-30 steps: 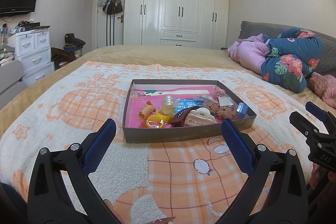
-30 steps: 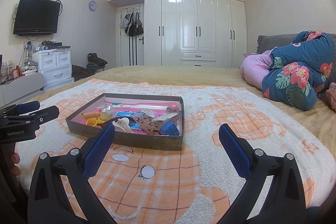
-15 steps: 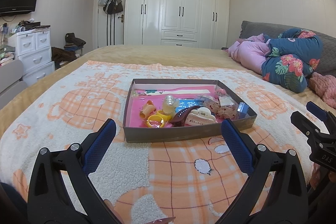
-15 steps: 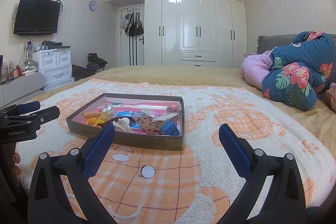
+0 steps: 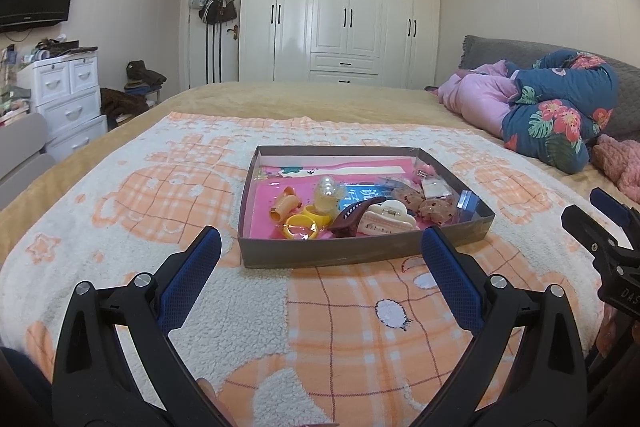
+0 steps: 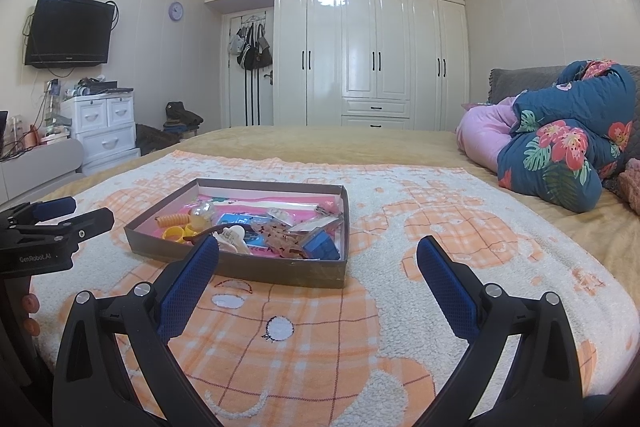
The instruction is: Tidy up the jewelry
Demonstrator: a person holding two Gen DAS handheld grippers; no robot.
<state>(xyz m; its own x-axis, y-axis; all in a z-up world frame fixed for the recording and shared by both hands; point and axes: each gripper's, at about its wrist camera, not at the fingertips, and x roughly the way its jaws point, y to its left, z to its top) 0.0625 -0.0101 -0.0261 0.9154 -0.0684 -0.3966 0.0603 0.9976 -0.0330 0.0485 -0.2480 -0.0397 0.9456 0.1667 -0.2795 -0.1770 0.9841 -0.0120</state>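
A shallow grey box (image 5: 352,254) (image 6: 240,266) with a pink floor lies on the bed's blanket. Inside it are a yellow ring (image 5: 300,227) (image 6: 175,233), an orange coil tie (image 5: 285,206), a cream claw clip (image 5: 386,215) (image 6: 232,239), a dark maroon clip (image 5: 352,217), brown speckled clips (image 5: 434,207) and a small blue box (image 5: 467,203) (image 6: 320,247). My left gripper (image 5: 321,253) stands open just short of the box's near wall, nothing between its fingers. My right gripper (image 6: 318,261) is open too, near the box's right corner, holding nothing.
The orange-and-white blanket (image 5: 340,327) covers the bed. Rolled pink and floral quilts (image 5: 552,111) (image 6: 560,147) lie at the right. White drawers (image 5: 66,99) and a wall TV (image 6: 68,31) stand left; white wardrobes (image 6: 372,59) behind. A hand's fingertips (image 6: 30,311) show at the left edge.
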